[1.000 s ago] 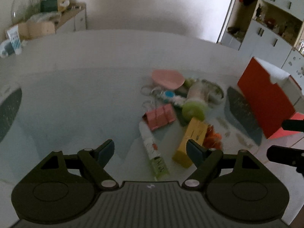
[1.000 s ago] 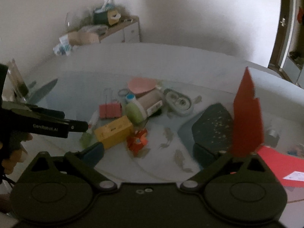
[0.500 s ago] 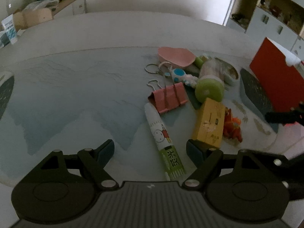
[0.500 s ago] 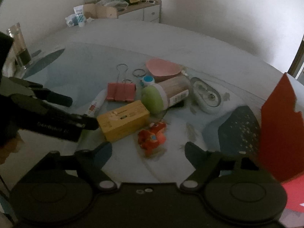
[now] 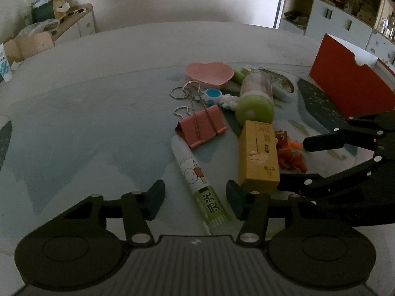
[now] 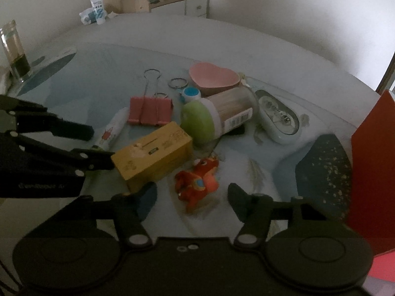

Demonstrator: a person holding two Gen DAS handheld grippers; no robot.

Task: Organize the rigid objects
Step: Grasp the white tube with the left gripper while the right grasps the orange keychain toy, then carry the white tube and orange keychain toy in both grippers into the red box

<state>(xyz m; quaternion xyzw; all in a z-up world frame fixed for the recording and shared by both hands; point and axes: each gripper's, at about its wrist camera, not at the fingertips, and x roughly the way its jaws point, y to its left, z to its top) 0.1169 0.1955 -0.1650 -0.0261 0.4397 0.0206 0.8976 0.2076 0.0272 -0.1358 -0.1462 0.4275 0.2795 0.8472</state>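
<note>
A pile of small objects lies on the table. A white and green tube lies between the fingers of my open left gripper. A yellow box sits just right of it; it also shows in the right wrist view. An orange toy horse lies between the fingers of my open right gripper. Behind are a pink binder clip, a green-lidded toothpick jar, a pink heart dish, and a key ring. Both grippers are empty.
A red box stands at the right on a dark mat. A white oval case lies behind the jar. A glass stands at the far left. A cabinet with clutter is beyond the table.
Both grippers have moved forward and down toward the pile. The tube now lies between the left fingers and the toy horse between the right fingers. Both stay open.
</note>
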